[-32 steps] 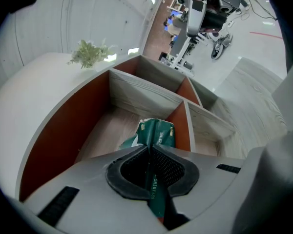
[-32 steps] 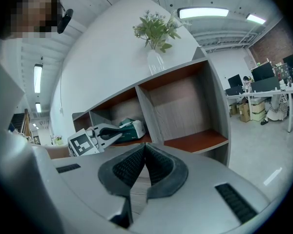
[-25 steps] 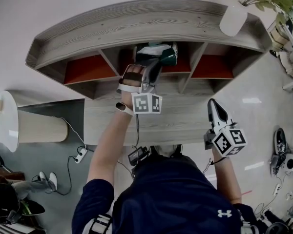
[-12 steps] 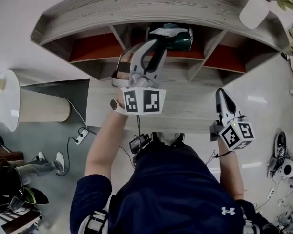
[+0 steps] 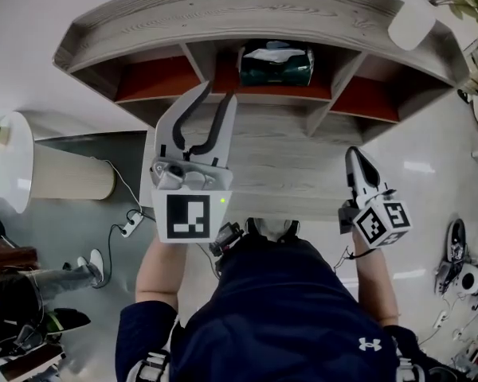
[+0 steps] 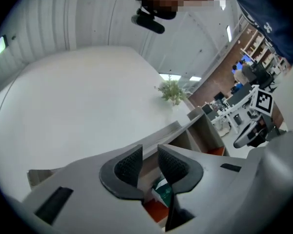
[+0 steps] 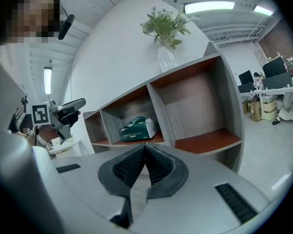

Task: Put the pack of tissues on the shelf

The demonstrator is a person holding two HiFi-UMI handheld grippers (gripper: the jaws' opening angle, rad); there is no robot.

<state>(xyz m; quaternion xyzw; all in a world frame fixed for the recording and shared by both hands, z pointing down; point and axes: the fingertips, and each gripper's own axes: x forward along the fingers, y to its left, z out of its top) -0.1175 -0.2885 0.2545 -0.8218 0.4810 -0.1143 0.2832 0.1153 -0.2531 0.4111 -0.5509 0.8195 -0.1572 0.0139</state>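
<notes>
The dark green and white soft pack of tissues [image 5: 276, 64] lies in the middle compartment of the grey wooden shelf [image 5: 223, 14] (on its orange-red floor). In front of the shelf, the white left gripper [image 5: 217, 94] is empty, its parted jaws having just been closing. The right gripper [image 5: 355, 156] has its jaws together.

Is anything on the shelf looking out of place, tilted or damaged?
Nothing stands out. The pack of tissues rests inside the middle compartment of the shelf, on its orange floor and clear of the front edge. No spill or damage shows in the other compartments.
</notes>
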